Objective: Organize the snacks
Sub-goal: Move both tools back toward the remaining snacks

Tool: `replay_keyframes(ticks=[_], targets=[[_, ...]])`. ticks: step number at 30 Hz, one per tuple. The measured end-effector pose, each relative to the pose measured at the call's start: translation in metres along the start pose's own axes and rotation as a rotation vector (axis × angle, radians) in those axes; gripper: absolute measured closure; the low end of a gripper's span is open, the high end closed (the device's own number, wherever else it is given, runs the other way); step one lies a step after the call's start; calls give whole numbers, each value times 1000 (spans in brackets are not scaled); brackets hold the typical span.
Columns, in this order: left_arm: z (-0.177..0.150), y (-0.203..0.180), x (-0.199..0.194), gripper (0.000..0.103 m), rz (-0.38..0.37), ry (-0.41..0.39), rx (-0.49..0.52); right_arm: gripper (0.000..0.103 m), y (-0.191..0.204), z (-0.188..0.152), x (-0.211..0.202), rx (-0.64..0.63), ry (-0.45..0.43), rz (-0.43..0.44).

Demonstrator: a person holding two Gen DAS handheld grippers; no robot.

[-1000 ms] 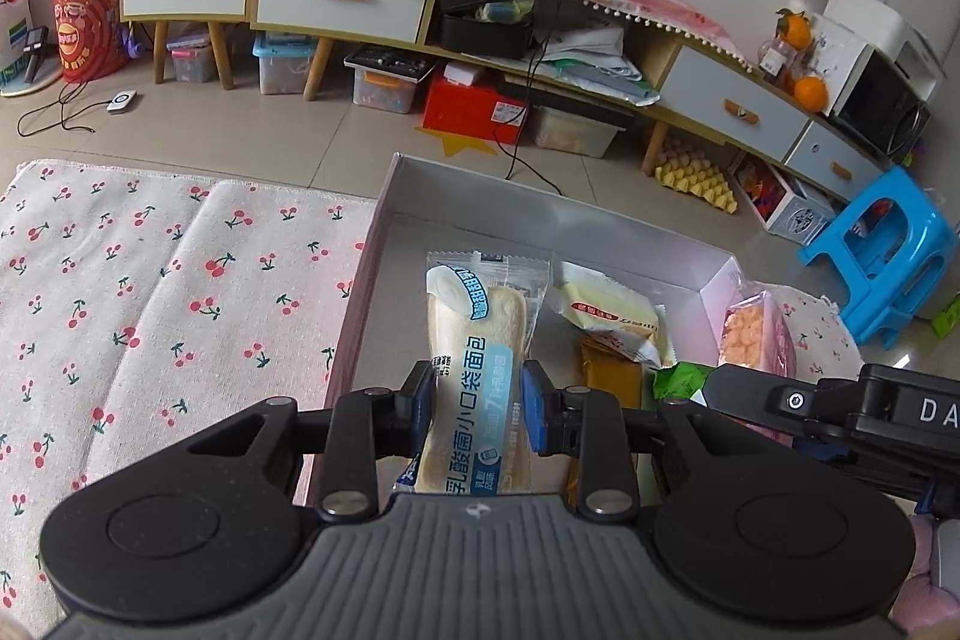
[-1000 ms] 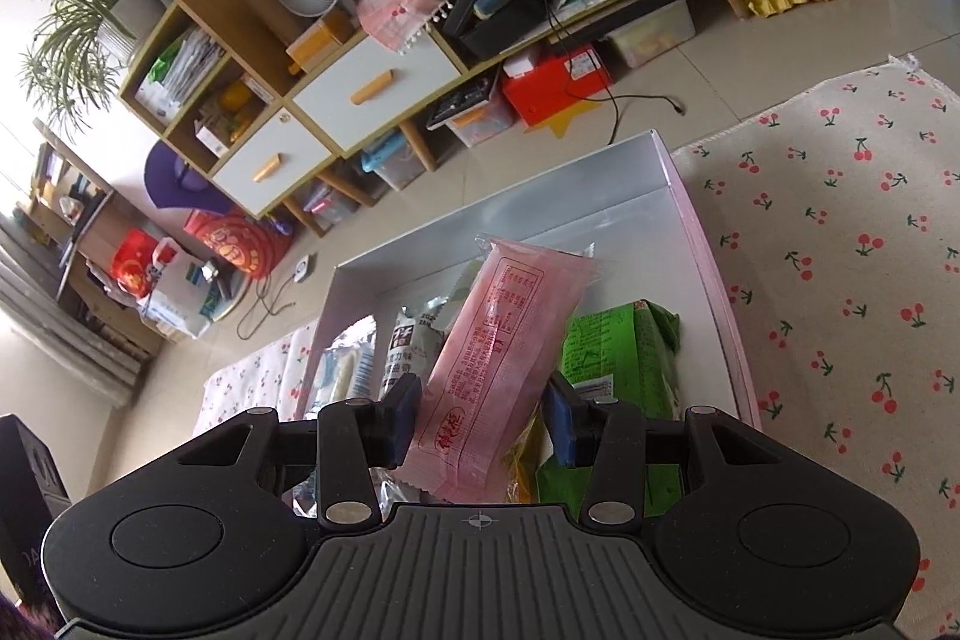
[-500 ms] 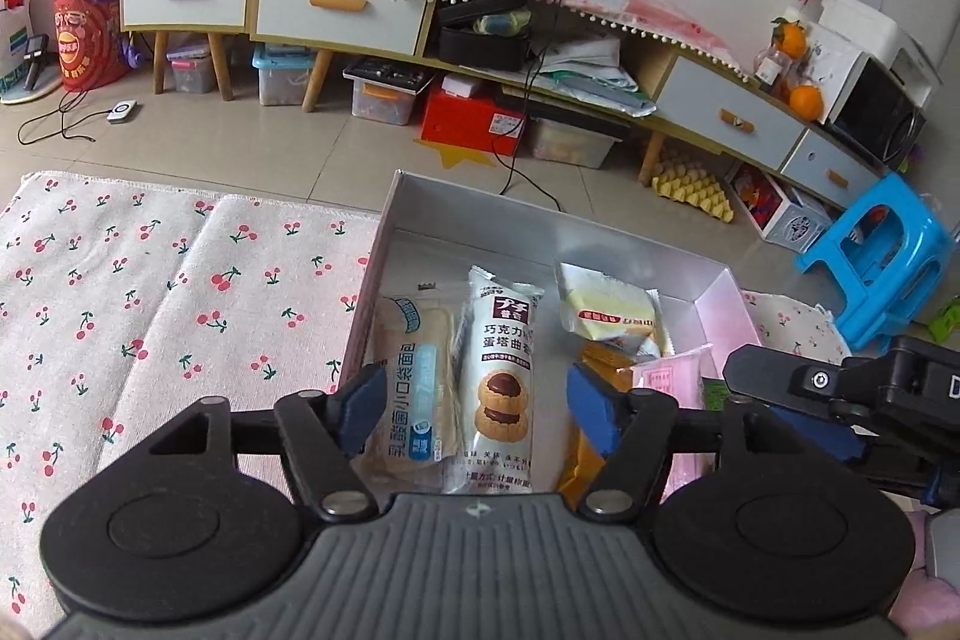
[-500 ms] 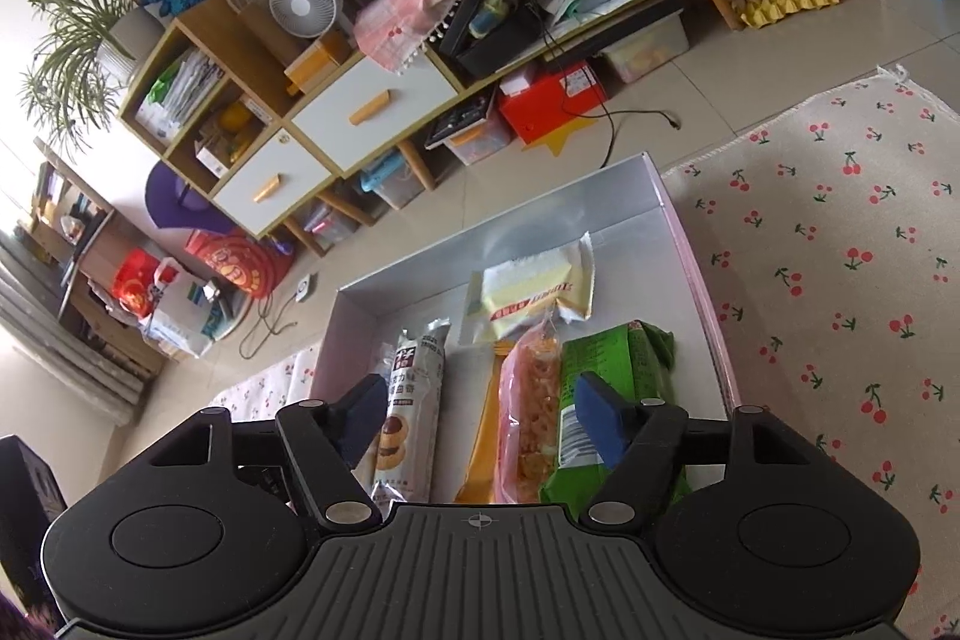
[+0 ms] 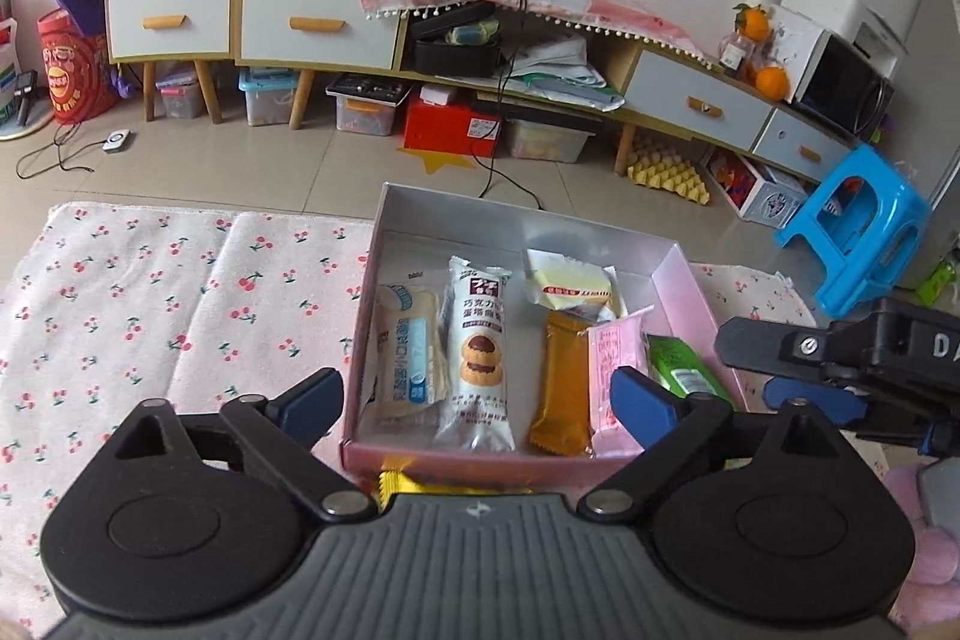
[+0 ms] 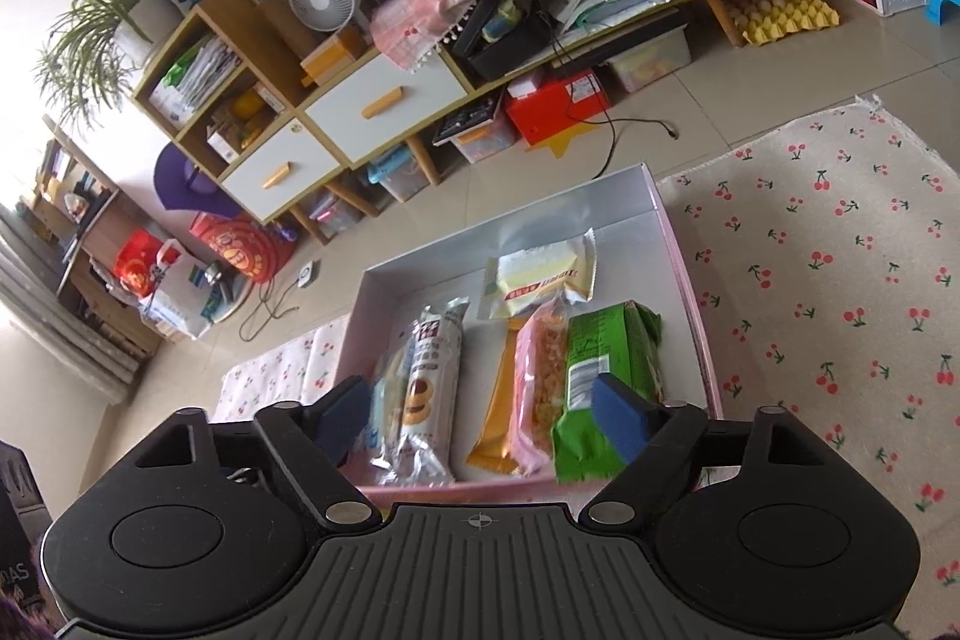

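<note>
Both your grippers, left point(image 5: 477, 403) and right point(image 6: 477, 418), hang with fingers spread, holding nothing. Six snacks lie in the box point(image 5: 678, 292), five in a row. One yellow packet point(image 5: 399, 484) sits outside its near wall; likely last.

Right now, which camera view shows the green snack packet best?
The right wrist view: the green snack packet lies nearly whole in the box, with only its near end behind a fingertip. In the left wrist view, only a green strip shows.
</note>
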State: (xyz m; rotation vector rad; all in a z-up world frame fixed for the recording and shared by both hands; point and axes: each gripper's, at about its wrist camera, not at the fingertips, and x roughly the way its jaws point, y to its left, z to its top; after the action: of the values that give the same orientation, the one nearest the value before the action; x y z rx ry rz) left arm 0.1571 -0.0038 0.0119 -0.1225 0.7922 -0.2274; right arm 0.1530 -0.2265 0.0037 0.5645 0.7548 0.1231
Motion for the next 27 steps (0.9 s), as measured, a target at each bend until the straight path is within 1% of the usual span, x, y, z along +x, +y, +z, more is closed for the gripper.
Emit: replay_keyframes(ticks=[3,11,17,20,23,27], targets=[[-4,0,-9,5,20,3,18,16,5,-5,-10,-15,0,5],[-16,3,-32,3,38,15,59,16,20,-18,-34,-78,10,-9],[-25,7,-47,1,36,17,67,16,30,-30,-47,-121,31,7],[-31,9,-52,1,31,22,70,13,32,-39,-51,-151,42,3],[-41,11,-59,1,23,18,76,12,36,-50,-54,-188,51,-2],[-56,16,-66,1,18,-18,87,12,34,-65,-55,-214,50,17]])
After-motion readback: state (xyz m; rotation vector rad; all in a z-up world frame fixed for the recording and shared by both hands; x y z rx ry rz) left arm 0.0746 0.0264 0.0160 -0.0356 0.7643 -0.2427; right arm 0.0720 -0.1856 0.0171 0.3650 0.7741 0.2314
